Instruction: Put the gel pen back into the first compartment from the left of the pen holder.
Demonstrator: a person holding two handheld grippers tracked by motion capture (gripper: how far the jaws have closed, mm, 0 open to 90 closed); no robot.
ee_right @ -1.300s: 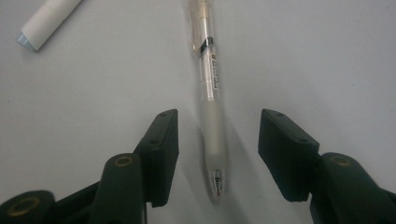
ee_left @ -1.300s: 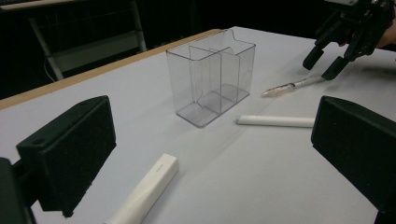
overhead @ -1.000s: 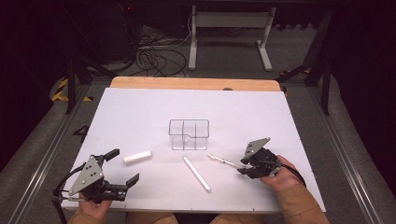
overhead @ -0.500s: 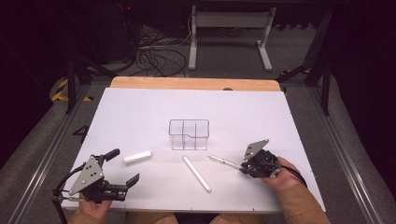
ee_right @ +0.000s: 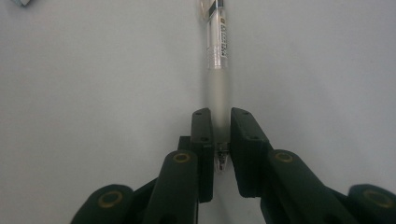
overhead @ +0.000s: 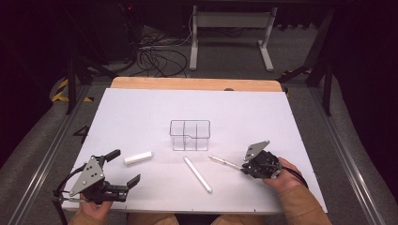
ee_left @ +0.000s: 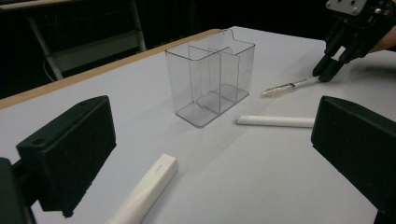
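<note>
Lying beside one organizer (overhead: 189, 135): three pens (overhead: 197, 174).

A slim clear-barrelled plastic pen (overhead: 224, 162) with a frosted grip and printed label lies flat on the white table (overhead: 141, 108), right of the middle near the front edge. Its tip end sits pinched between two black fingers (ee_right: 202, 140), the barrel pointing straight away from them.

The surface (overhead: 141, 108) is white with a wooden far edge. On it stands a clear divided container (overhead: 189, 135). In front of it lie a short white stick (overhead: 138, 157), a long white tube (overhead: 197, 174) and a clear pen (overhead: 224, 162), all apart.
</note>
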